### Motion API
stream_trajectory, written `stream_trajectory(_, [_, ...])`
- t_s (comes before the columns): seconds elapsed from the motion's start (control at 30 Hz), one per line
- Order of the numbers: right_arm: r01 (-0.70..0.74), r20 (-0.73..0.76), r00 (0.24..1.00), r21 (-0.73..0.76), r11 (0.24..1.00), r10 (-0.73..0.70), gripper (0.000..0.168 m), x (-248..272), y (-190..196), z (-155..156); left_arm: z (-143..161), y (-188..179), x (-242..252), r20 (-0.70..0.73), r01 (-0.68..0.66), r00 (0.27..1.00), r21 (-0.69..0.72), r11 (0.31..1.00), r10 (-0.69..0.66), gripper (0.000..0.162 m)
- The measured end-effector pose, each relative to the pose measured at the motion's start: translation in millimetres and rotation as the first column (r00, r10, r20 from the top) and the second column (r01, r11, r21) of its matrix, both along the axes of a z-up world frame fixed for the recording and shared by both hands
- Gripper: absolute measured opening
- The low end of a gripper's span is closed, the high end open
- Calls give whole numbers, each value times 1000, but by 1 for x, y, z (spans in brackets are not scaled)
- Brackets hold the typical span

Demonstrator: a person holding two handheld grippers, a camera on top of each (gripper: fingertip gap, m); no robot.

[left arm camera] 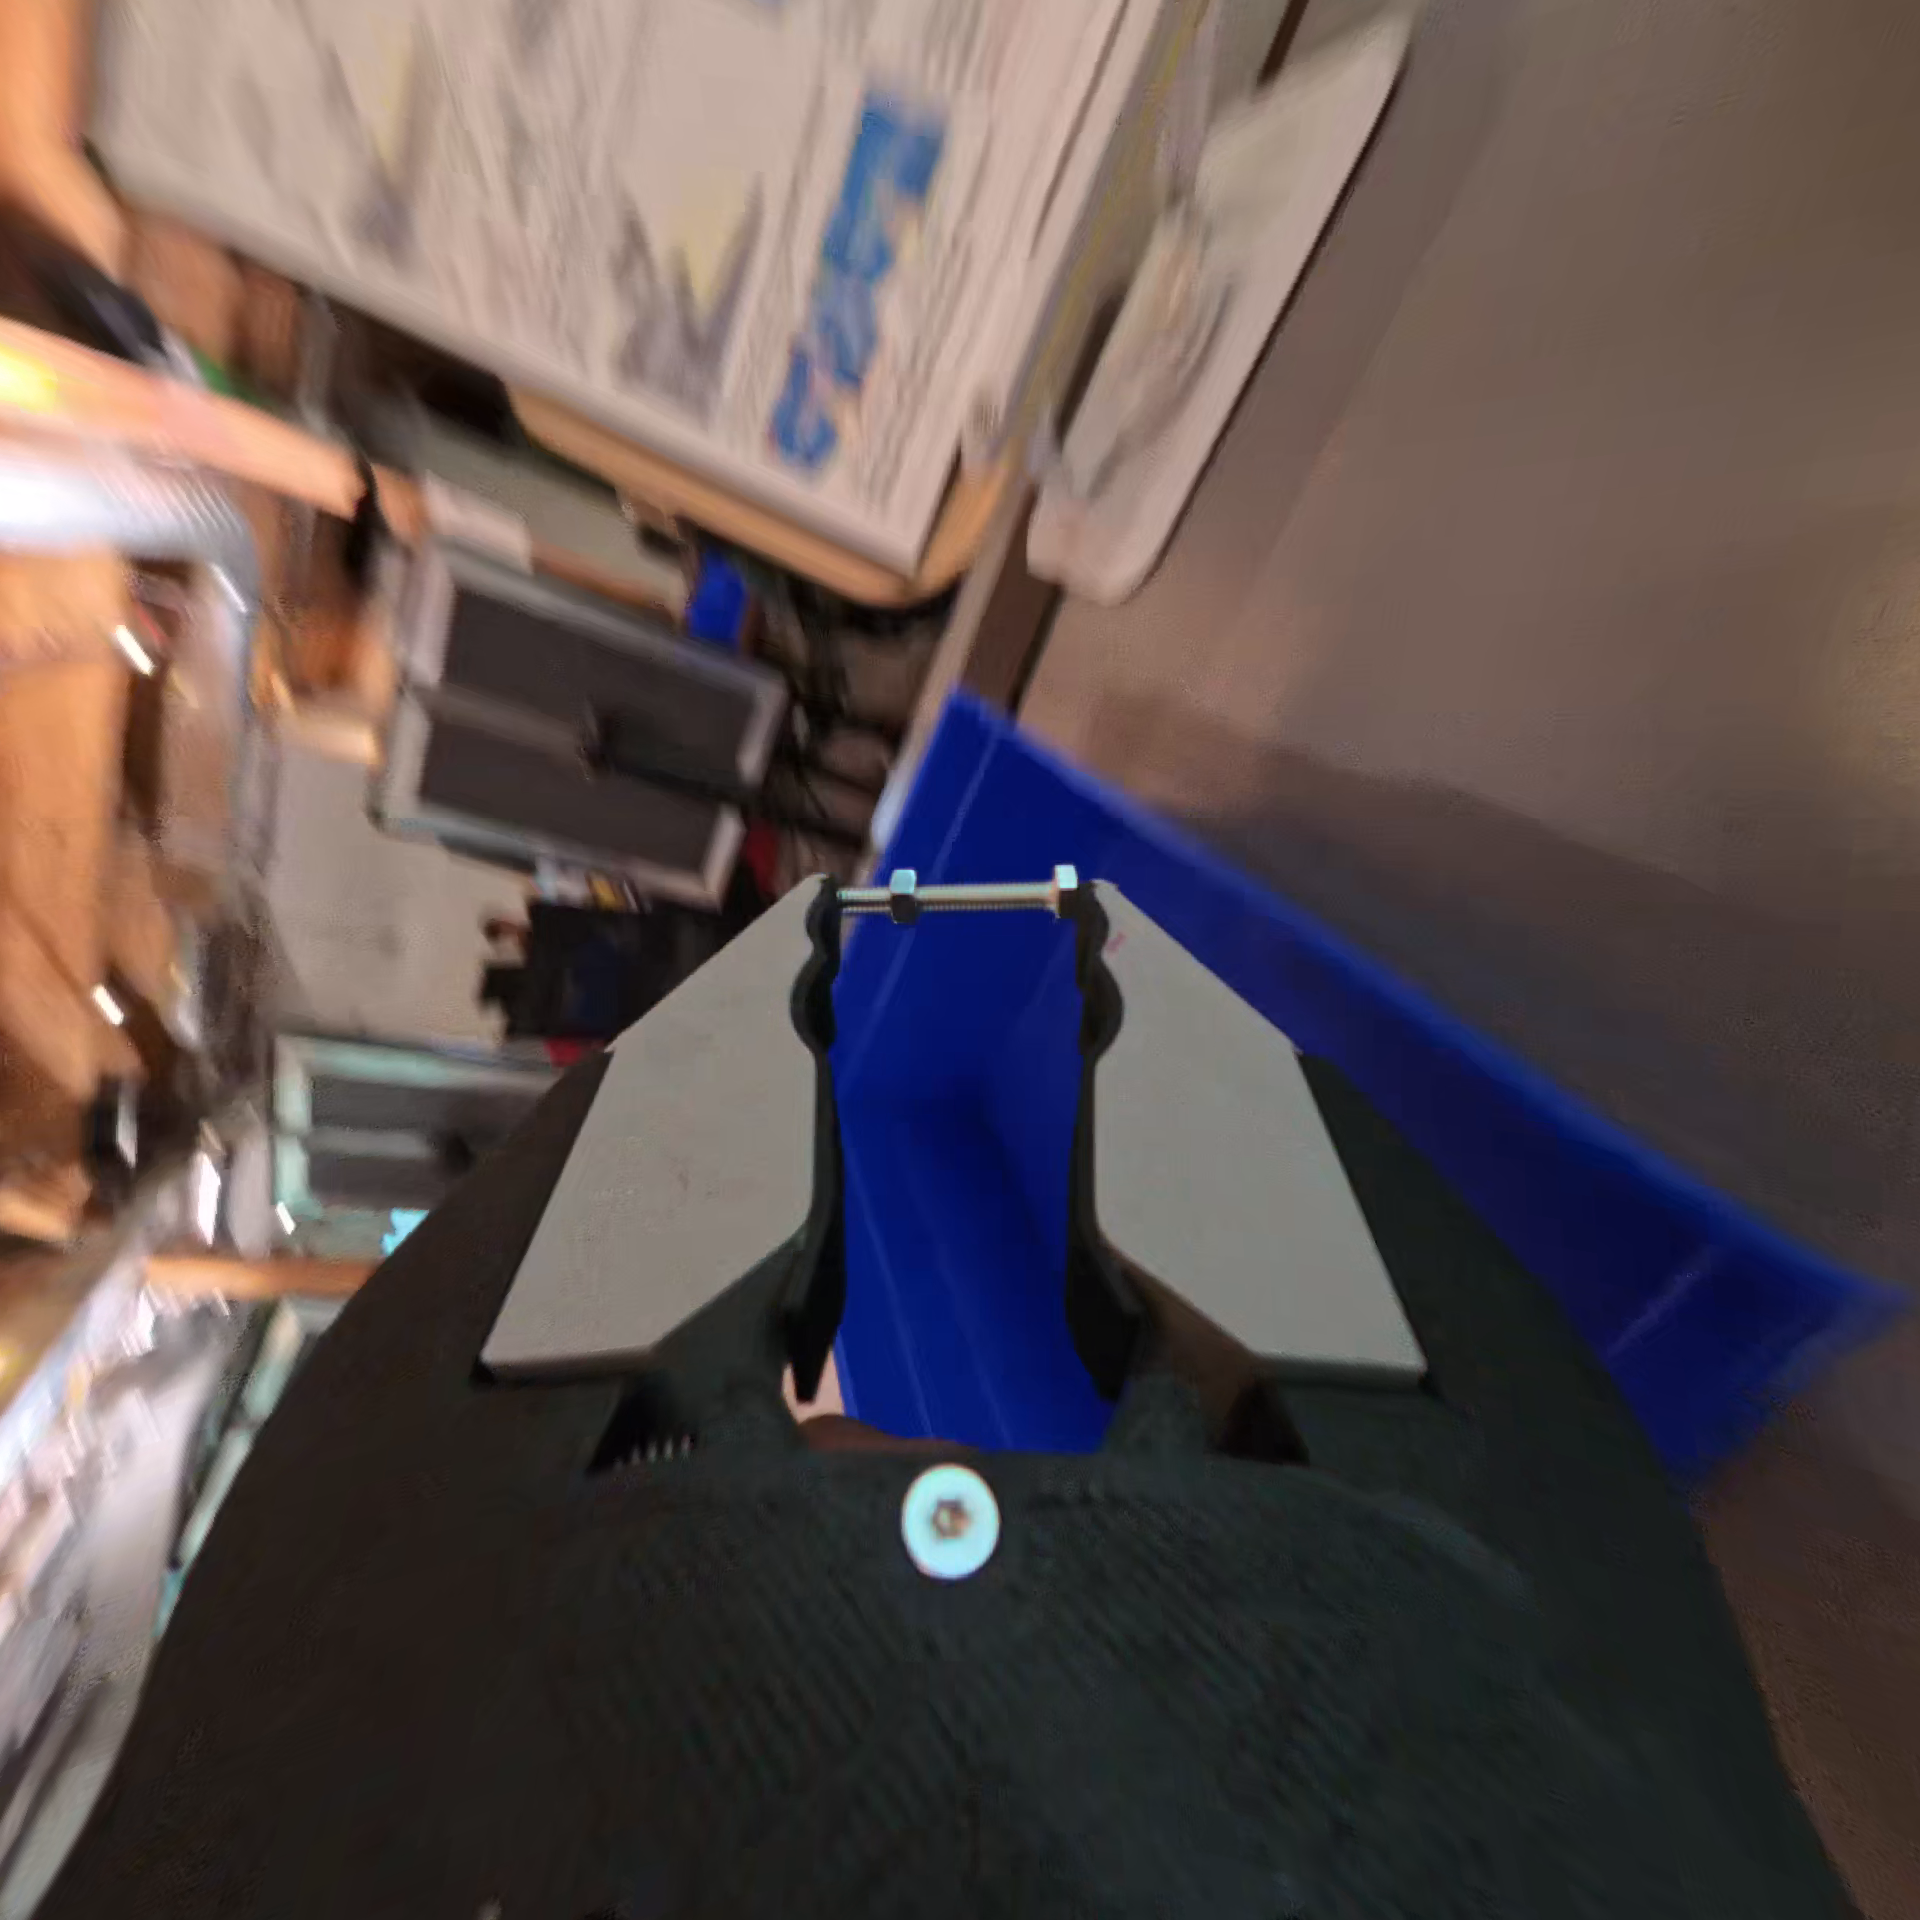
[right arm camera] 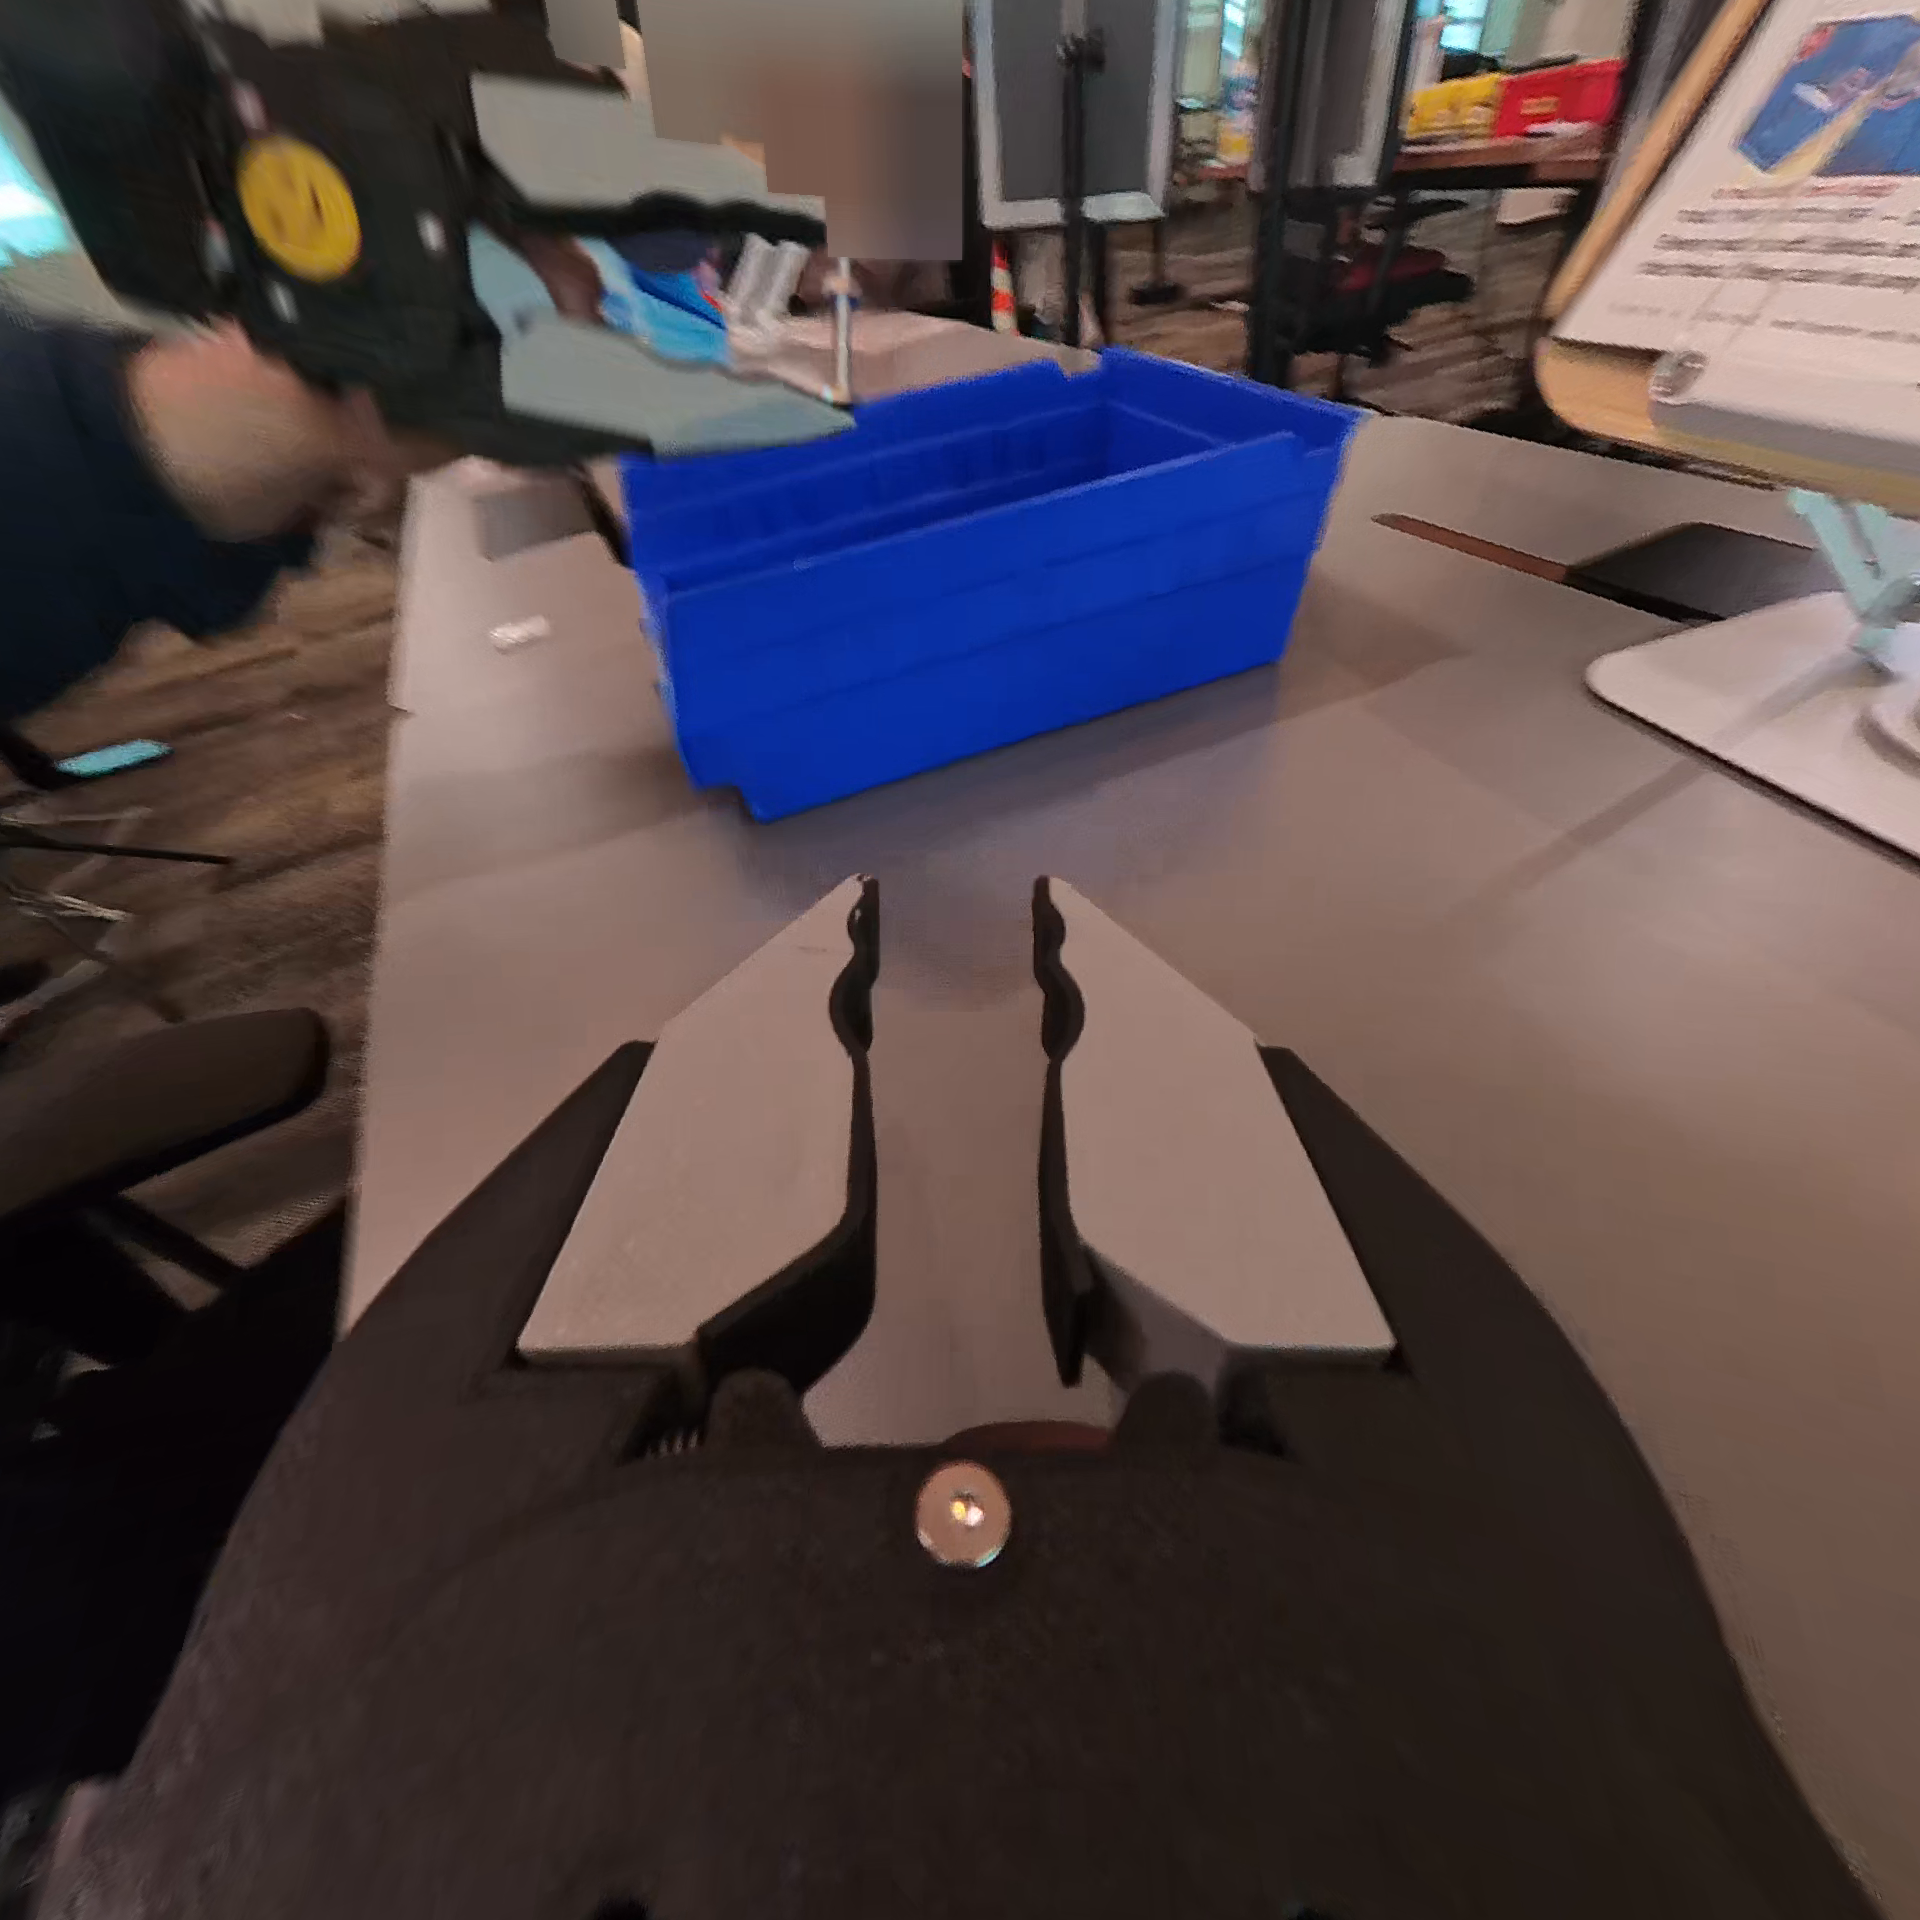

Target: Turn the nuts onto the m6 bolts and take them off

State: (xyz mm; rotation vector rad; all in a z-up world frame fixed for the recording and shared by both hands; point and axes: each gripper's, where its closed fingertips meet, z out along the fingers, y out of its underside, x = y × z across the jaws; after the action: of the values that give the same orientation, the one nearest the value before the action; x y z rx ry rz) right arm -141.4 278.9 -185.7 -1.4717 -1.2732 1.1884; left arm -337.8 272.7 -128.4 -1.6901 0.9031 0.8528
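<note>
In the left wrist view, the left gripper (left arm camera: 961,899) clamped a slim silver threaded bolt (left arm camera: 977,900) end to end between its fingertips, the head against the right tip. A small silver hex nut (left arm camera: 903,898) sat on the thread close to the free end, so it seemed barely wound on or nearly off. A blue plastic bin (left arm camera: 1455,1132) lay beyond.

In the right wrist view, the right gripper (right arm camera: 956,894) hovered over the grey table (right arm camera: 1455,1039), fingers narrowly parted and empty, well apart from the bolt held above the bin's far corner.

Bare table (right arm camera: 1247,935) before the right tool (right arm camera: 954,894); blue bin (right arm camera: 977,623) blocks beyond.
</note>
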Motion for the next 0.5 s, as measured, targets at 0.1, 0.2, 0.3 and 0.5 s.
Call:
stream_trajectory(0.1, [-202,-122,975,-142,969,185,26,2,-27,18,7,-25,79,-88,248,967,115,962,-239,44])
stream_trajectory(0.2, [-370,-236,919,-241,897,316,26,8,-48,35,1,-45,139,-108,405,914,163,900,-391,44])
stream_trajectory(0.3, [-434,-271,889,-251,865,368,27,12,-58,41,-6,-55,181,-123,504,864,191,842,-489,44])
stream_trajectory(0.5, [-498,-228,863,-240,833,450,24,13,-76,34,-22,-53,220,-136,574,819,204,793,-557,44])
